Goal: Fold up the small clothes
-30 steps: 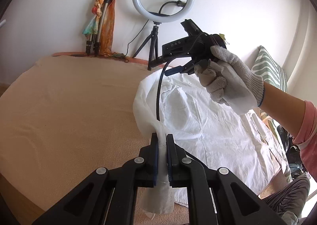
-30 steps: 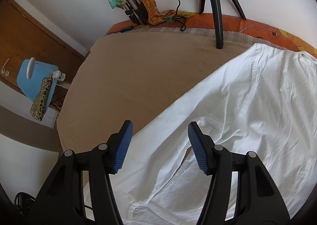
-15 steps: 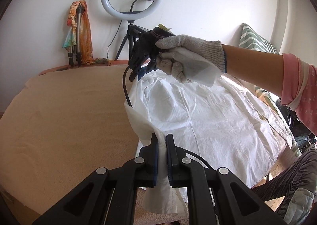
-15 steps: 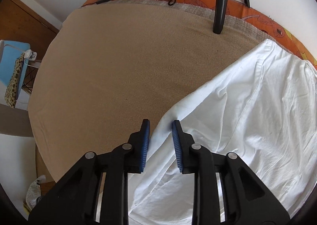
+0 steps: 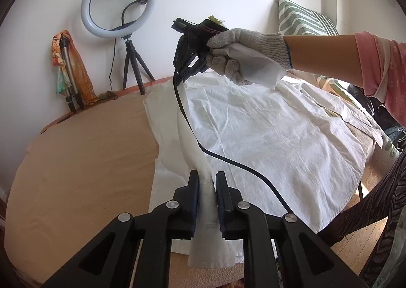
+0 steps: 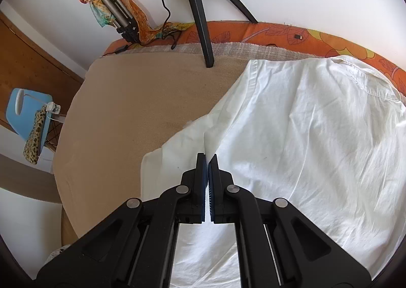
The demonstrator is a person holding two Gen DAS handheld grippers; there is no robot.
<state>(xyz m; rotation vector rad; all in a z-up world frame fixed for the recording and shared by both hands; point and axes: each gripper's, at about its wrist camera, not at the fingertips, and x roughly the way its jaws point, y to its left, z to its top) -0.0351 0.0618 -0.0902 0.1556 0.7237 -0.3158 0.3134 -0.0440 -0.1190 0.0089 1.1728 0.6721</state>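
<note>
Both grippers pinching the left side edge of a white shirt (image 5: 266, 140), first fold just starting.

The left gripper (image 5: 206, 181) is clamping a bunched strip of fabric between nearly closed fingers, near the hem hanging off the table's front edge; the right gripper (image 6: 208, 163) is closing fully on a raised ridge of the same edge, farther up. The shirt is lying mostly flat on the tan tablecloth (image 5: 83, 161), so all folds look undone (sleeve partly tucked under). The left wrist view is showing the gloved right hand (image 5: 243, 57), a trailing cable (image 5: 228, 158) and a ring light (image 5: 118, 3); the right wrist view alone is showing the collar (image 6: 365, 82) and tripod leg (image 6: 203, 29).
</note>
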